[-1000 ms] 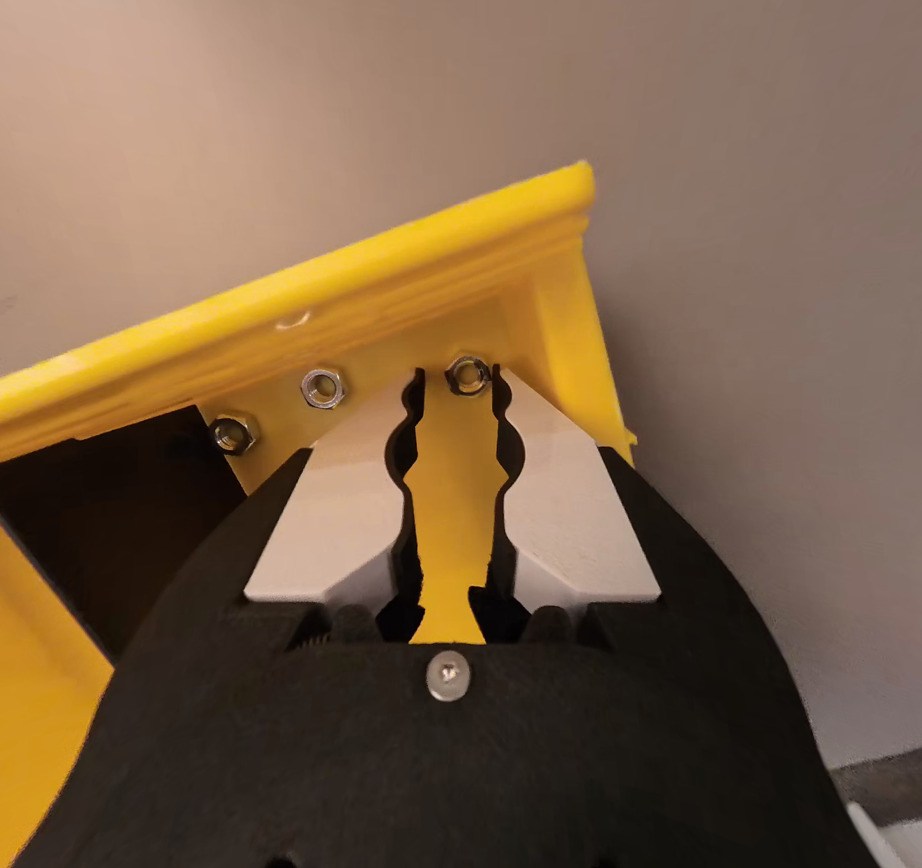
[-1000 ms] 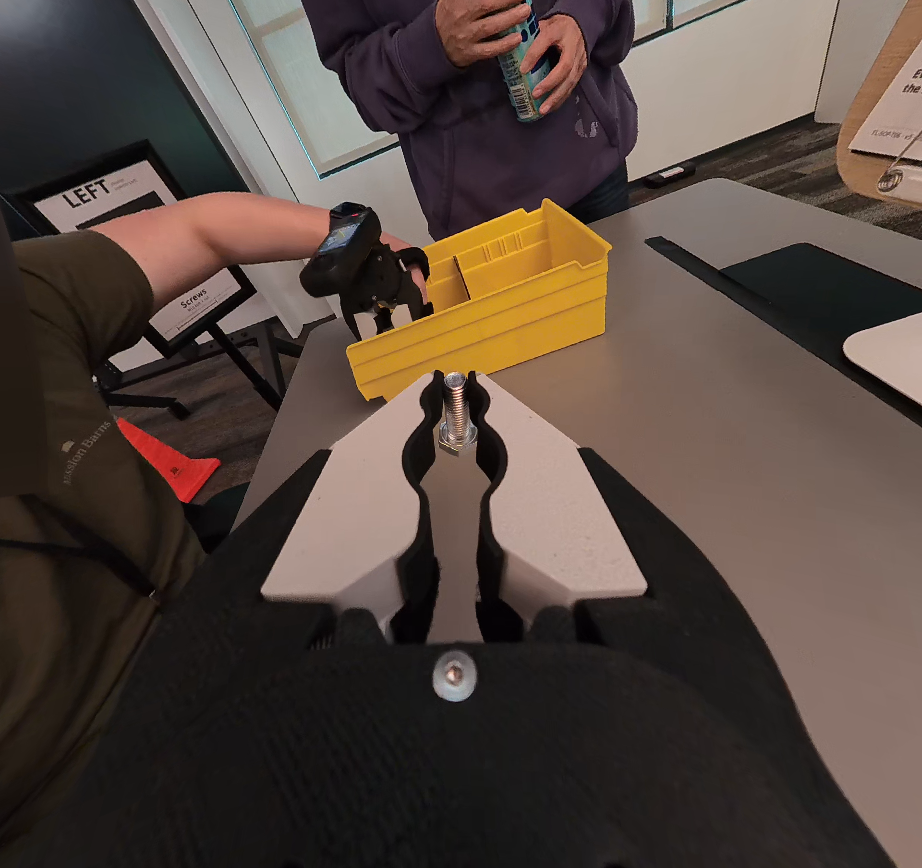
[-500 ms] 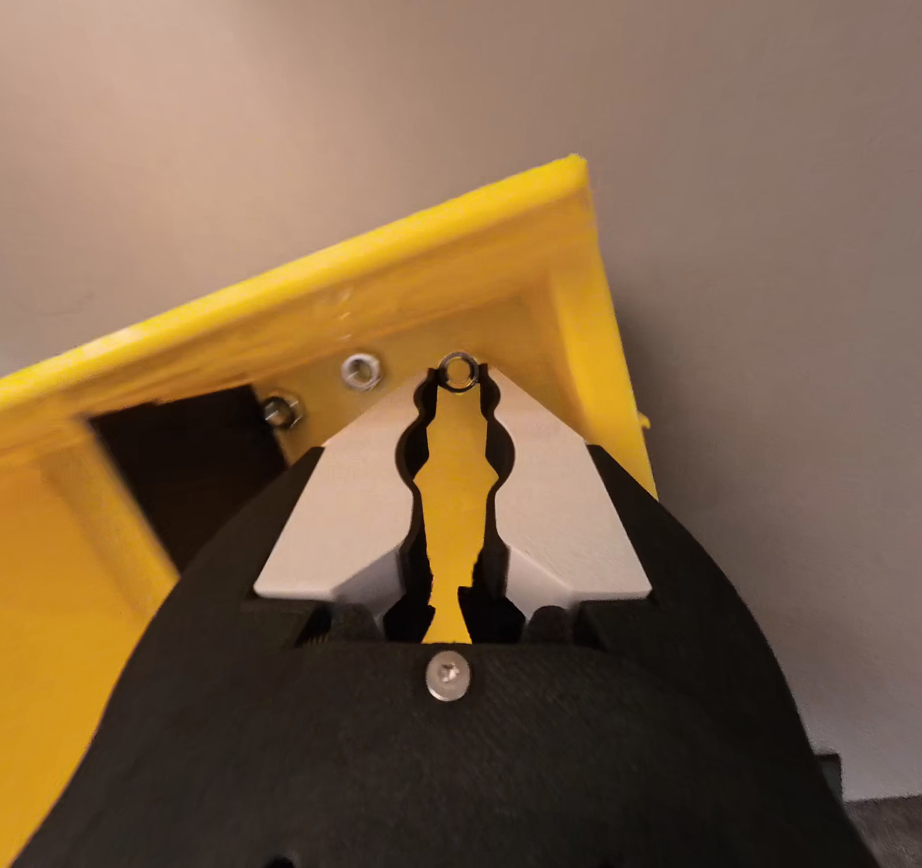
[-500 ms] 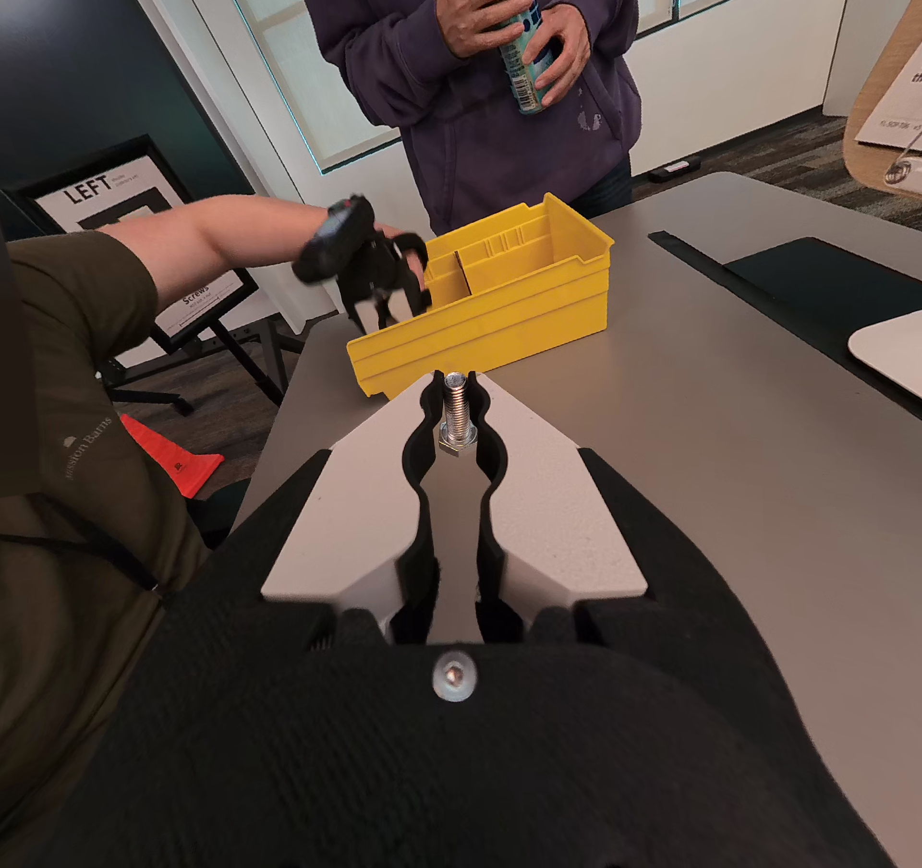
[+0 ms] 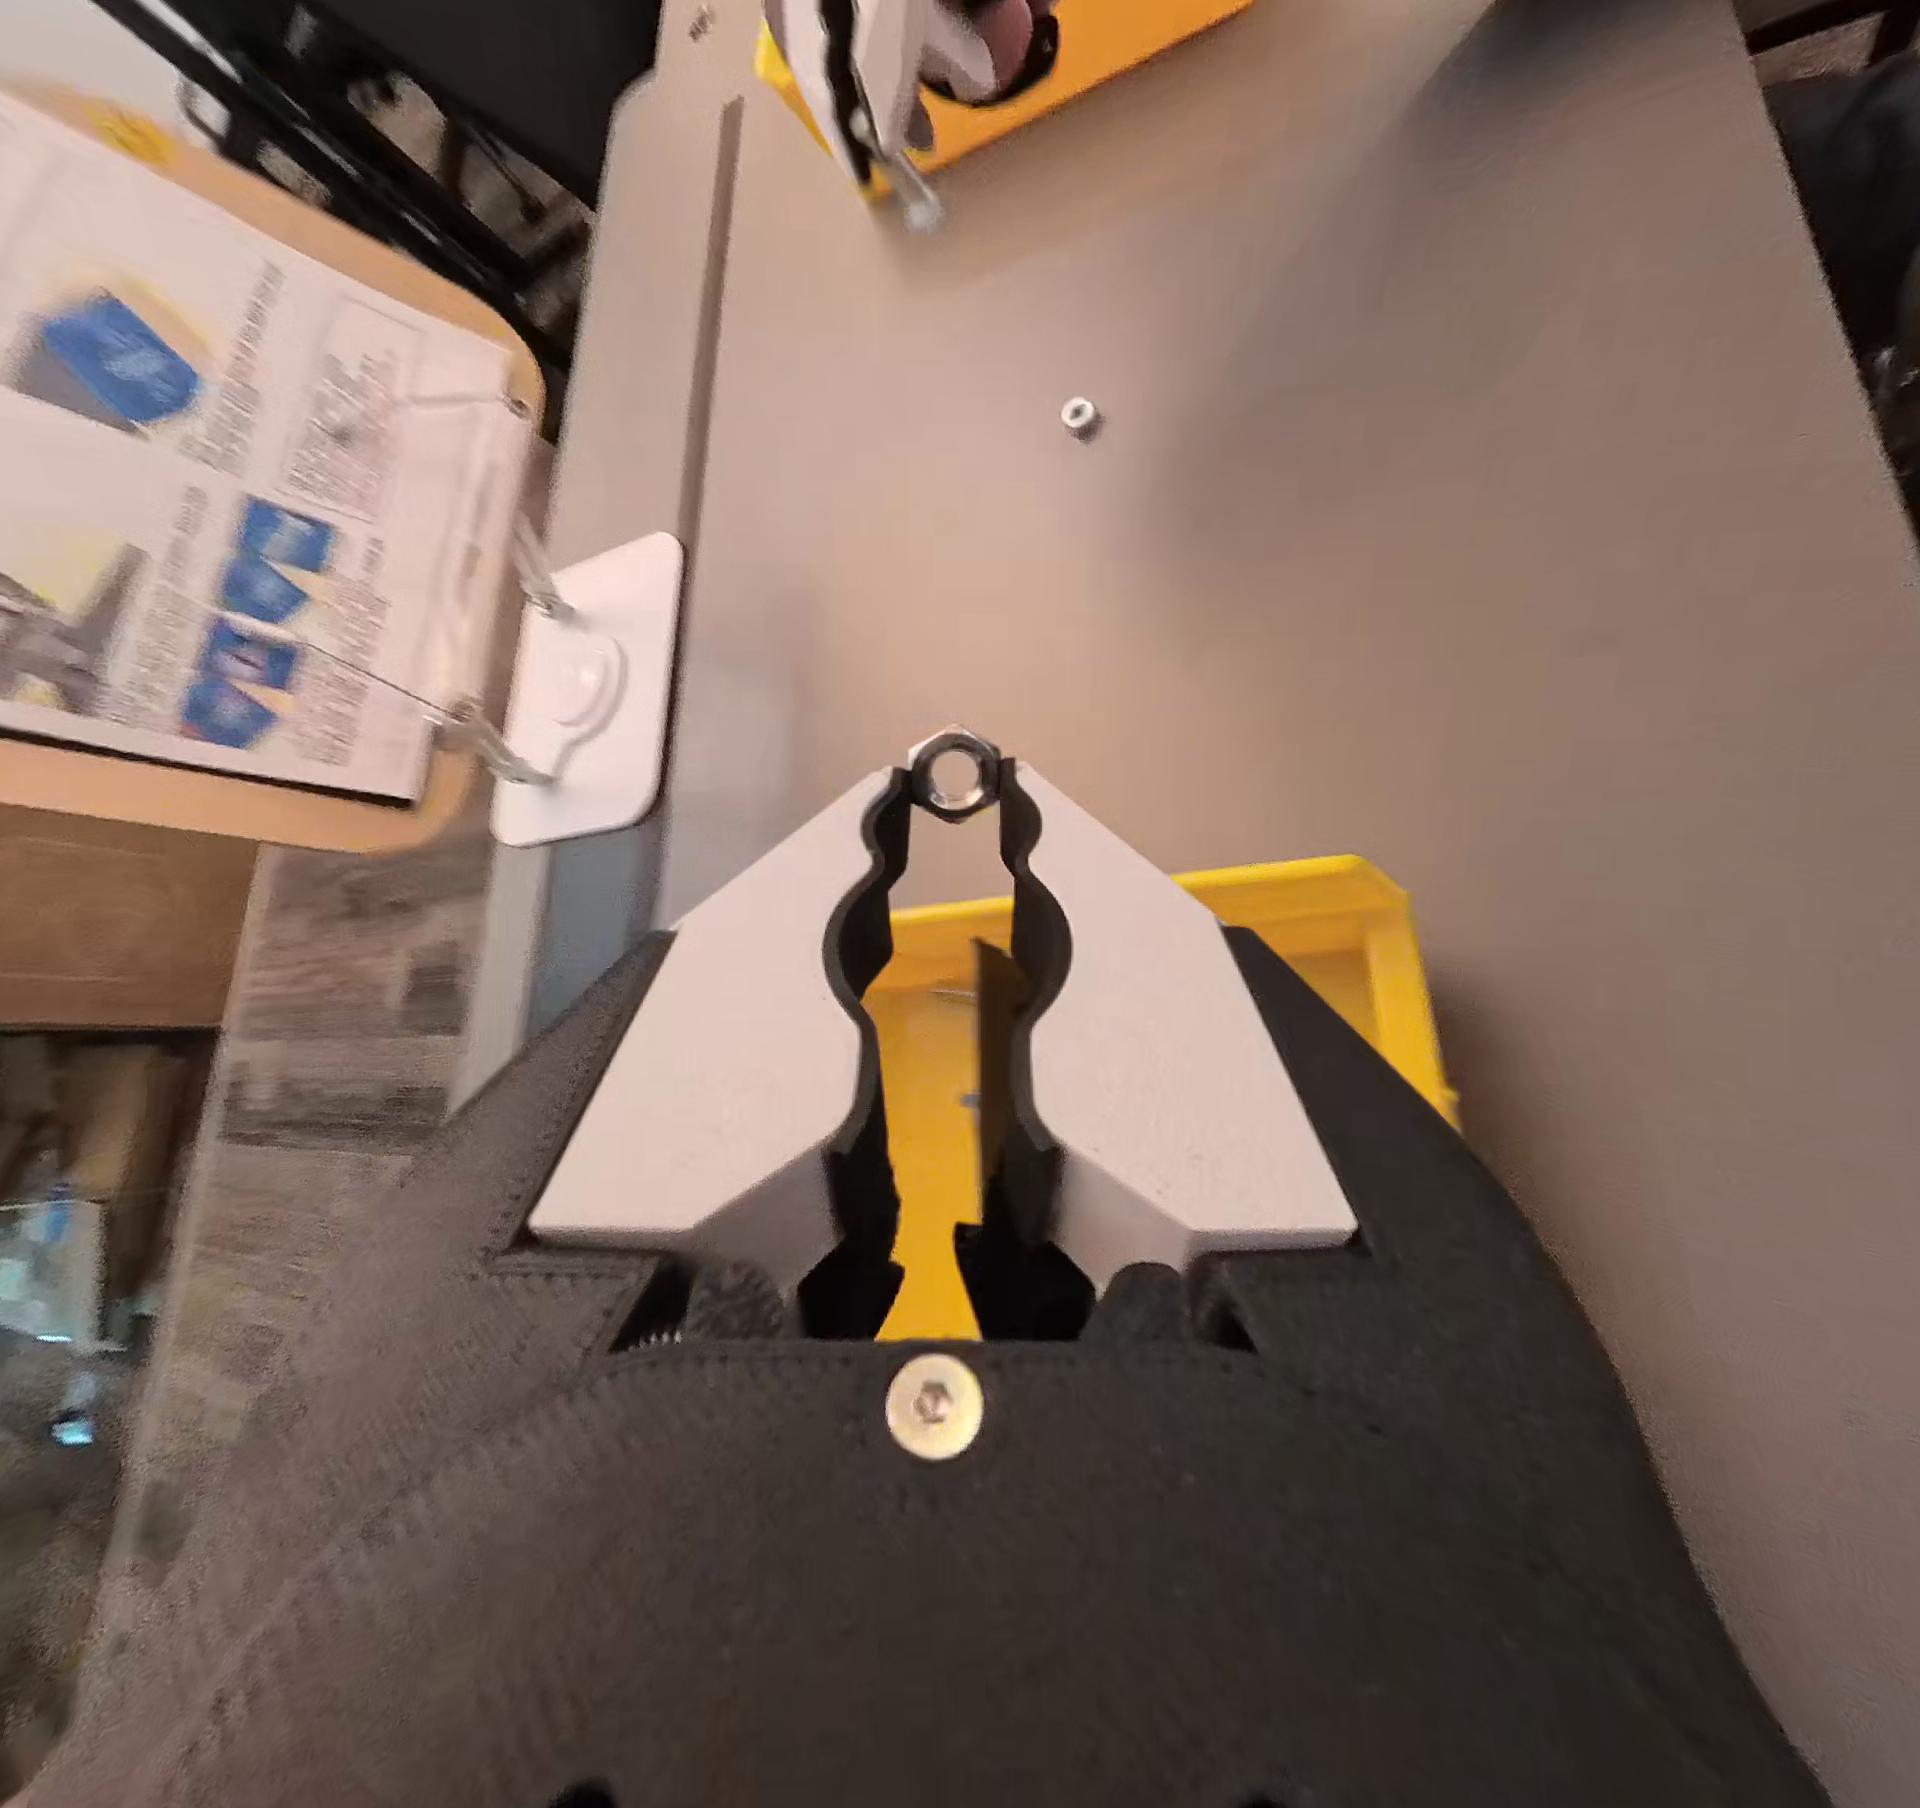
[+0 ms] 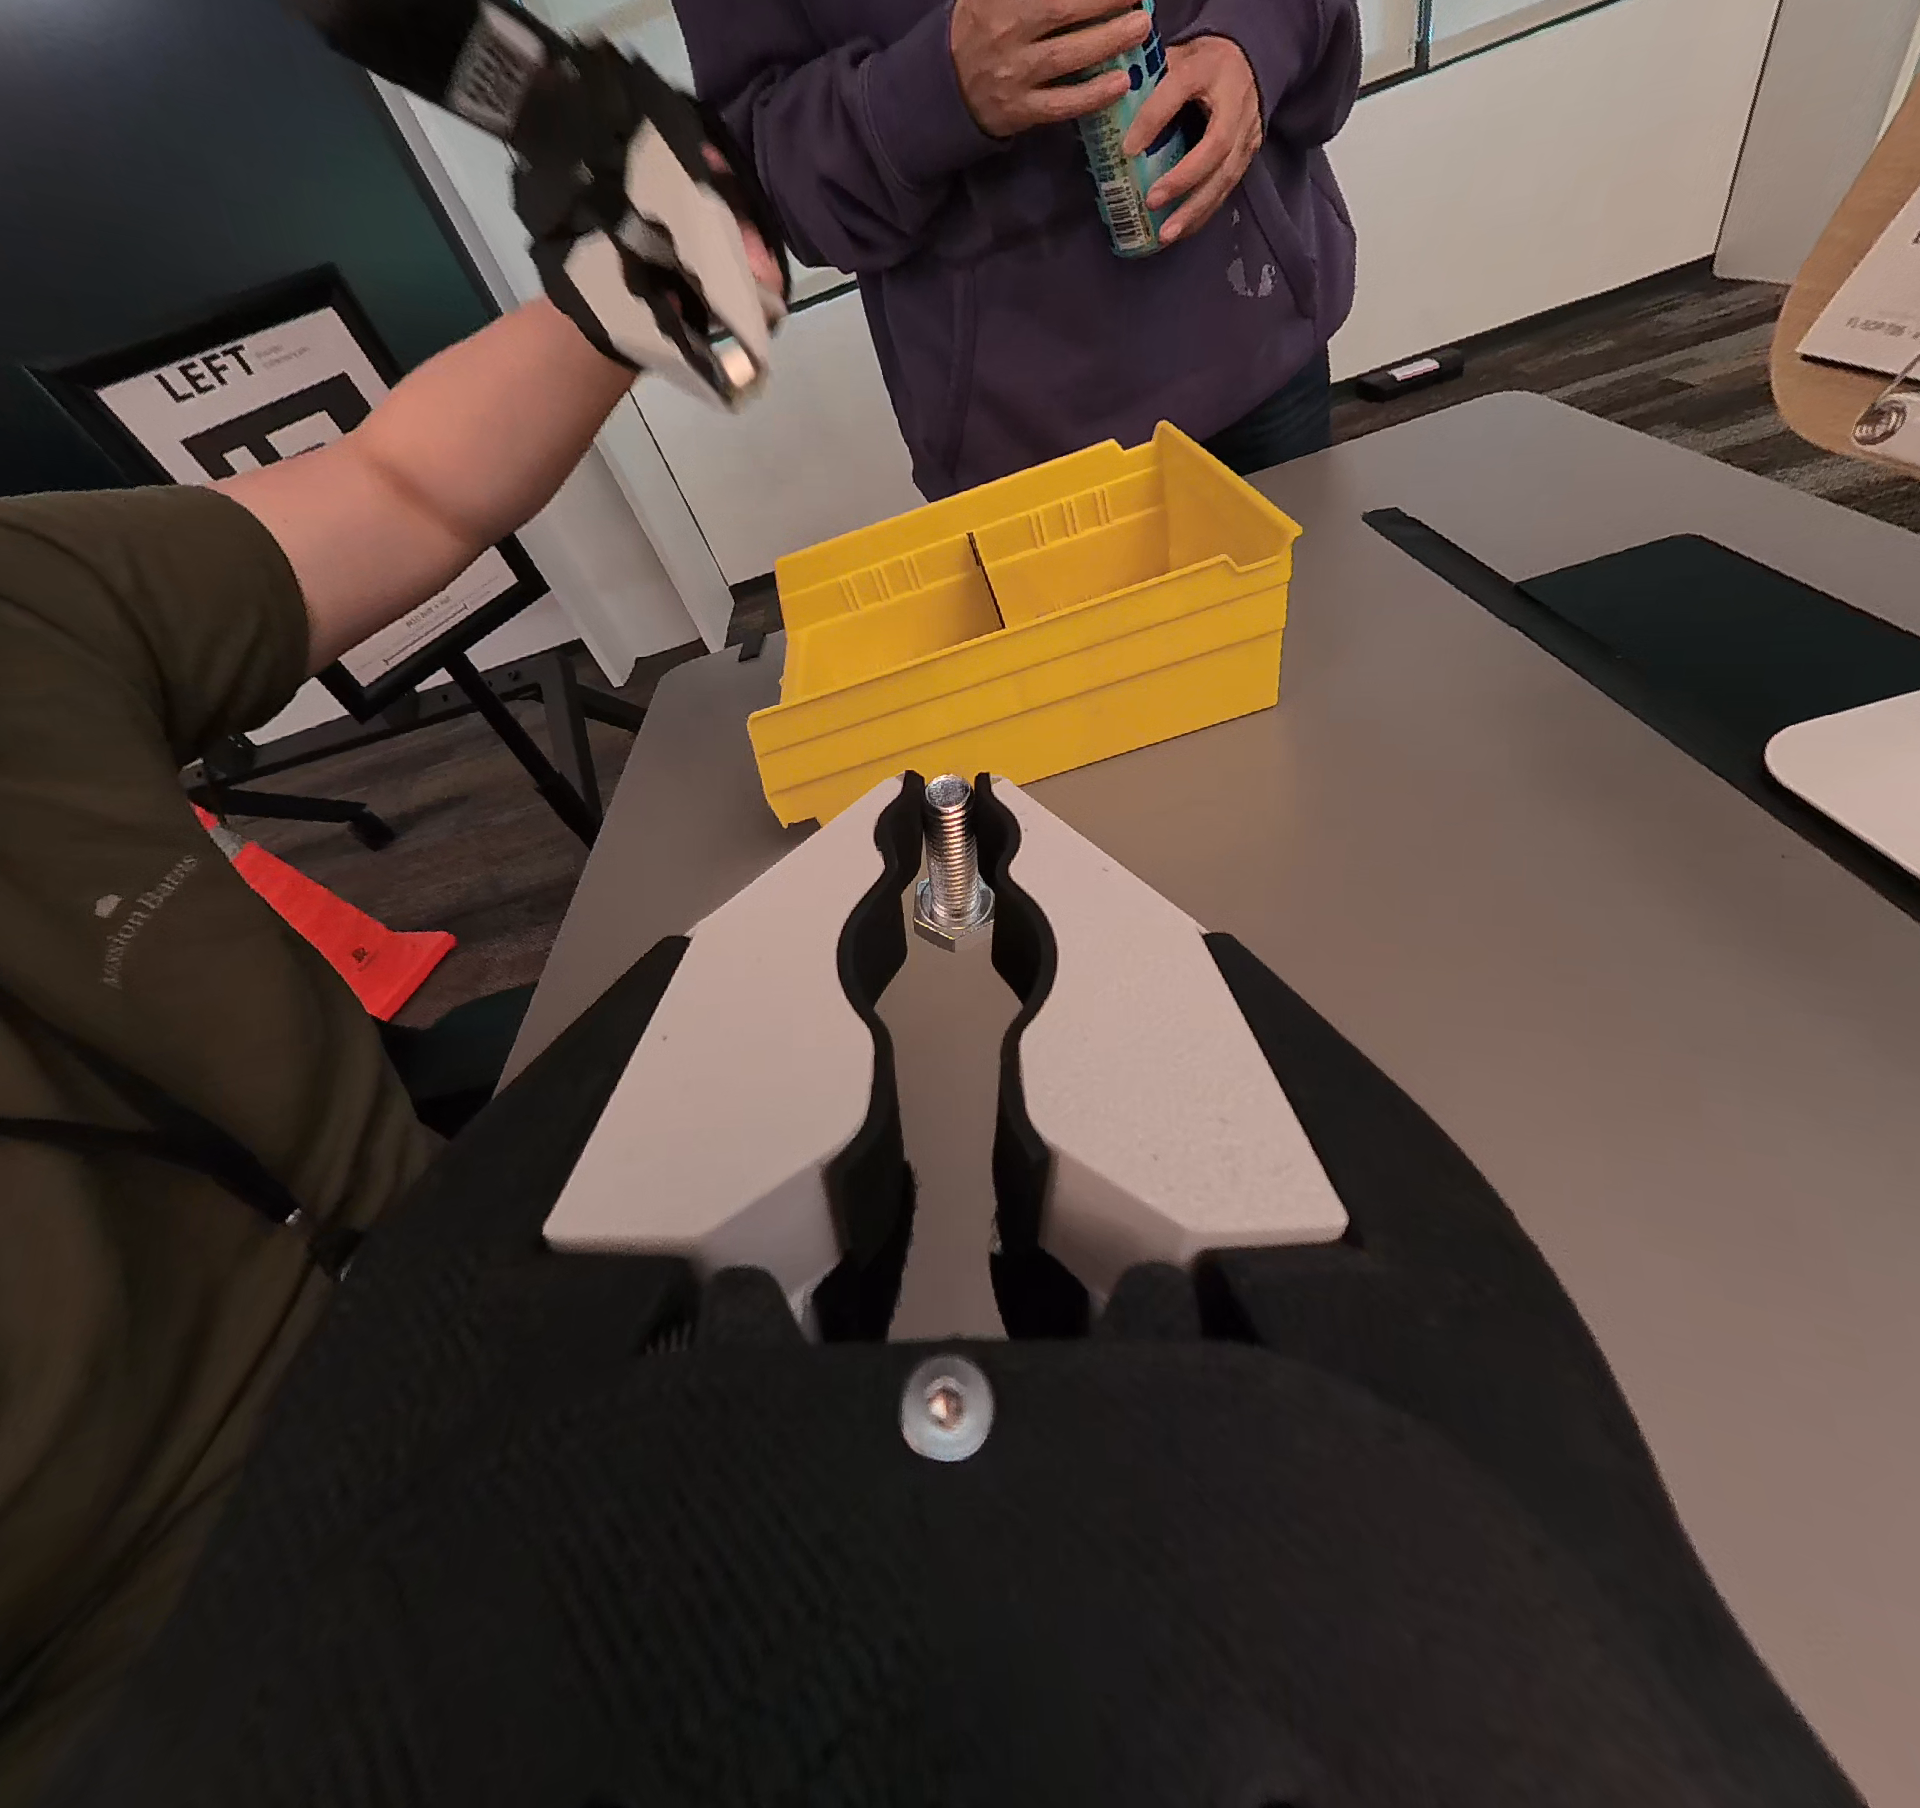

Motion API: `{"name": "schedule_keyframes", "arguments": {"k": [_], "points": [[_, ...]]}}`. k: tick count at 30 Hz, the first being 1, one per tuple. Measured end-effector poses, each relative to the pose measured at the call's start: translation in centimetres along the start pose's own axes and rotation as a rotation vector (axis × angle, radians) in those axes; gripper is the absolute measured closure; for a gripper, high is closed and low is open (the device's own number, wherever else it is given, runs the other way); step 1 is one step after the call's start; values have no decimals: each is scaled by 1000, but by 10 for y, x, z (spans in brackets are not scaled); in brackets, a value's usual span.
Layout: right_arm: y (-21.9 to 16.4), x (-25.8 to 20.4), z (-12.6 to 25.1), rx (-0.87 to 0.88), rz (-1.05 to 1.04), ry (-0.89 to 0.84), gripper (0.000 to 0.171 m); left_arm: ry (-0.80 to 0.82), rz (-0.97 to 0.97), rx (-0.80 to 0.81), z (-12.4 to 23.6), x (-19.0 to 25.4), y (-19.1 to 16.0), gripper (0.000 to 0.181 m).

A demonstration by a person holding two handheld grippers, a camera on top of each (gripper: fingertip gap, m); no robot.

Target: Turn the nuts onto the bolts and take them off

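Note:
My left gripper (image 5: 954, 782) is shut on a silver hex nut (image 5: 954, 759) and holds it high above the table, over the yellow bin (image 5: 1382, 937). In the right wrist view it hangs in the air at the upper left (image 6: 732, 361), blurred. My right gripper (image 6: 951, 792) is shut on a silver bolt (image 6: 951, 859), thread pointing away from me, low over the grey table in front of the bin (image 6: 1039, 709). The left wrist view shows it at the top (image 5: 873, 153) with the bolt (image 5: 916, 200). A loose nut (image 5: 1081, 418) lies on the table.
A person in a purple top (image 6: 935, 252) stands behind the bin holding a can (image 6: 1127, 127). A black mat (image 6: 1714, 636) and a white object (image 6: 1860, 771) lie at the right. A paper sheet on a stand (image 5: 260, 563) is left of the table. A second yellow piece (image 5: 1143, 13) lies by the right gripper. Left tips to right tips: about 25 centimetres.
My left gripper shut on a nut inside the bin and lifted it out, swinging up high above the table. My right gripper has kept still with the bolt.

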State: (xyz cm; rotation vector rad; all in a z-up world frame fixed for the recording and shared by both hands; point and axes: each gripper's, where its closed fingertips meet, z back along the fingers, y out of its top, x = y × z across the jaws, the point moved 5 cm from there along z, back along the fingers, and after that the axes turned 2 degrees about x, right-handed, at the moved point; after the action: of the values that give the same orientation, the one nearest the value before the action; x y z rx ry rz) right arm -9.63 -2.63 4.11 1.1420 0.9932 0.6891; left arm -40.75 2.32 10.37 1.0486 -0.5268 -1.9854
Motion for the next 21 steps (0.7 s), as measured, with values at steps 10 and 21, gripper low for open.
{"name": "schedule_keyframes", "arguments": {"k": [10,21], "points": [[2,-3,0,13,-5,29,162,-241,335,-129,-52,80,-97,166],[-1,-5,-2,5,-9,36,162,-269,255,-235,-44,58,-70,166]]}}
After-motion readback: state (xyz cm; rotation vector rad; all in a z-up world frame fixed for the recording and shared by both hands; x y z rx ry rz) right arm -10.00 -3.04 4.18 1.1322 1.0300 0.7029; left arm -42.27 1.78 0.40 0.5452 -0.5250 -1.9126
